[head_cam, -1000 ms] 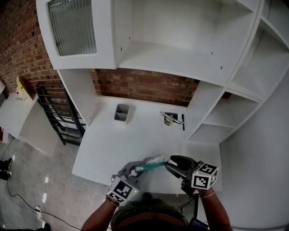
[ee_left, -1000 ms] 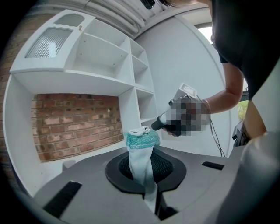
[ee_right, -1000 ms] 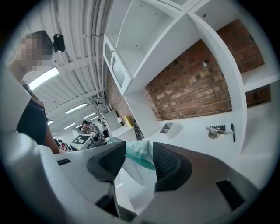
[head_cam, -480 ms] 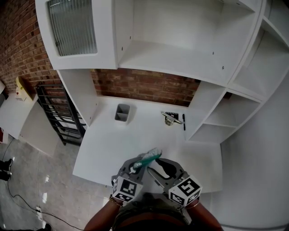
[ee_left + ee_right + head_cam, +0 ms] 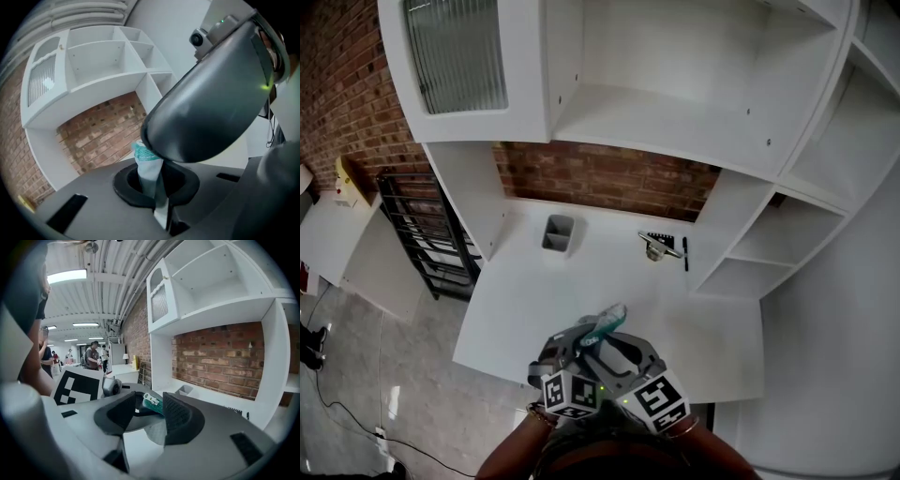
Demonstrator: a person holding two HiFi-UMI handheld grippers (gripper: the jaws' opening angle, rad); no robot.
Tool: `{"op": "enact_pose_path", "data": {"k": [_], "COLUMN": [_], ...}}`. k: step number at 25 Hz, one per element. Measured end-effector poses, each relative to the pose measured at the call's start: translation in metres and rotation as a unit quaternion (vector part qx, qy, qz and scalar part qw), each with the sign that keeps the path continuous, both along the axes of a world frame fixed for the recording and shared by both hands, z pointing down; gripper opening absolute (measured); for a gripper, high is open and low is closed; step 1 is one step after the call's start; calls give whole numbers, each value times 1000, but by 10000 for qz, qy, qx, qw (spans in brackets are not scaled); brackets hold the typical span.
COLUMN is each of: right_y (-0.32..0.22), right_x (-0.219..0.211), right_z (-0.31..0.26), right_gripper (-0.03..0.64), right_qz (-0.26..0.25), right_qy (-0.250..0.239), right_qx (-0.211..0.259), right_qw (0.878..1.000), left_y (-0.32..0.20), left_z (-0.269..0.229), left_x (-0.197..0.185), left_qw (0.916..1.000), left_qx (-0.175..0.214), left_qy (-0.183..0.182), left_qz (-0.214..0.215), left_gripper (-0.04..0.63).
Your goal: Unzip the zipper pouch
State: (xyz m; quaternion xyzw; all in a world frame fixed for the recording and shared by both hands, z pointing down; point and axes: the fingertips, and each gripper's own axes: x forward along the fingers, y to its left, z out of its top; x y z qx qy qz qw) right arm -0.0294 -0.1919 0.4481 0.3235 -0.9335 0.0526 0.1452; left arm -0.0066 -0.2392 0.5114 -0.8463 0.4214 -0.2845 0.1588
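Note:
A small white pouch with a teal zipper edge (image 5: 606, 322) sticks up and to the right out of my left gripper (image 5: 581, 345), which is shut on its lower end just above the desk's front edge. In the left gripper view the pouch (image 5: 149, 166) rises from between the closed jaws, and the right gripper's grey body (image 5: 211, 103) covers its top. My right gripper (image 5: 619, 352) sits right against the left one. In the right gripper view its jaws stand apart around the pouch's teal end (image 5: 152, 403), and I see no pad pressing on it.
A white desk (image 5: 525, 300) sits under white shelving with a brick back wall. On the desk's far part stand a grey two-cell holder (image 5: 558, 234), a metal clip (image 5: 656, 246) and a black pen (image 5: 685, 254). A black rack (image 5: 422, 234) stands at the left.
My right gripper has swung left from beside the pouch until it sits against the left gripper. The pouch has tilted more upright, and the left gripper has shifted a little.

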Motion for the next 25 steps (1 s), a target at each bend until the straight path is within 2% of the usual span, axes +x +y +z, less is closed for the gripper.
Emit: {"op": "enact_pose_path", "data": {"k": [5,9,13,16,18,25], "right_y": [-4,-6,-4,-6,-6,-6], "right_x": [-4,0,5,12,17,21], "right_z": [9,12,10,6,7,7], "right_gripper": [167,124,112,78,29,20], "right_qz": [150,309,293,377,438,367], "right_qy": [300,388,112,-167,-326,-830], "right_qx": [3,61,-133,-242,-405,-778], "right_qw": [9994,9988,9994,9989,9977,9928], "left_y": [1,2,4,5,6,10], "left_z": [3,5,6,5,5,5], "left_x": [0,2,4,4,4,7], "left_qw": [9994,9995,9999,9999,9998,9997], "left_qx": [111,67,7,-94,-128,-141], "left_qy": [-330,-287,-150,43,109,154], "left_qz": [-62,-56,18,42,42,145], "left_gripper": [5,5,5,5,5,5]}}
